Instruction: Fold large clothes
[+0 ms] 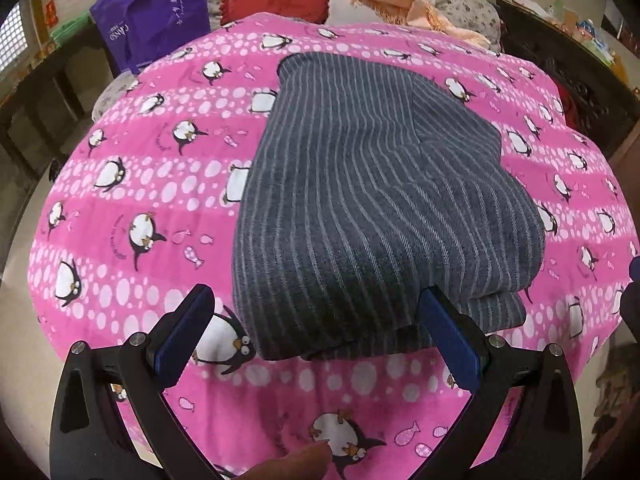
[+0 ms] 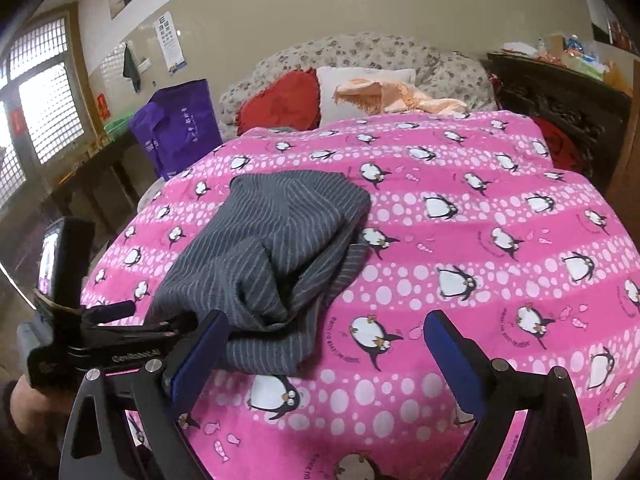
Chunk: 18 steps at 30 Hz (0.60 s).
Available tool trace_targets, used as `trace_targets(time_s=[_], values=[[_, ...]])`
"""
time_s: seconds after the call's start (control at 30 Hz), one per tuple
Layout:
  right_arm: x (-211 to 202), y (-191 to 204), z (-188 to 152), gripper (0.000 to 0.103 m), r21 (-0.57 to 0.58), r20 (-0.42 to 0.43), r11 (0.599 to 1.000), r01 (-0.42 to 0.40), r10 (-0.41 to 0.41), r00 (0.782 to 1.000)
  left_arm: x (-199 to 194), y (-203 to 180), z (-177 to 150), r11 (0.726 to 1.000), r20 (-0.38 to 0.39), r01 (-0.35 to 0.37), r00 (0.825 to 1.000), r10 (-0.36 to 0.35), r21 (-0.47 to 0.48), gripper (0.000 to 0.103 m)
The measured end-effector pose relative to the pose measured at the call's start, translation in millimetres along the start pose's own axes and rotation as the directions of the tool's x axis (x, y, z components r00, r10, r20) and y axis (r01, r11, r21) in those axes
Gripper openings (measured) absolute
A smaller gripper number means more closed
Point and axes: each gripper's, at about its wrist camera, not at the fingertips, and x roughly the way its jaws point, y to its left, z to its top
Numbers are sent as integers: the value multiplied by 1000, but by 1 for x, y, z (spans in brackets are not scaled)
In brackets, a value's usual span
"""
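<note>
**Striped garment folded on the pink blanket**

The grey pinstriped garment (image 1: pixel 360 200) lies folded in thick, slightly uneven layers on the penguin-print blanket (image 1: pixel 140 200), just ahead of the left gripper (image 1: pixel 320 336). Both the left gripper and the right gripper (image 2: pixel 326 354) gape wide, holding nothing.

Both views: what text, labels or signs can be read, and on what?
"CANSO": purple bag, white print, turned sideways; its other characters are too blurred.
Wall chart: rows of symbols, too small.
Blanket: curved lettering beside the penguins, unreadable.
Black mount: embossed word, blurred.
</note>
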Motion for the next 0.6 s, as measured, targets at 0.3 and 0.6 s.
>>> trace_targets(time_s=[0.3,0.6], values=[[9,22,1,97,-75,-13,997,1,-2,1000,6,2,-2,1000,-10,26,1000,-26,-8,103],[6,24,-1,97,-78,-9,997,8,-9,1000,0,2,-6,999,7,36,999,-36,-11,103]])
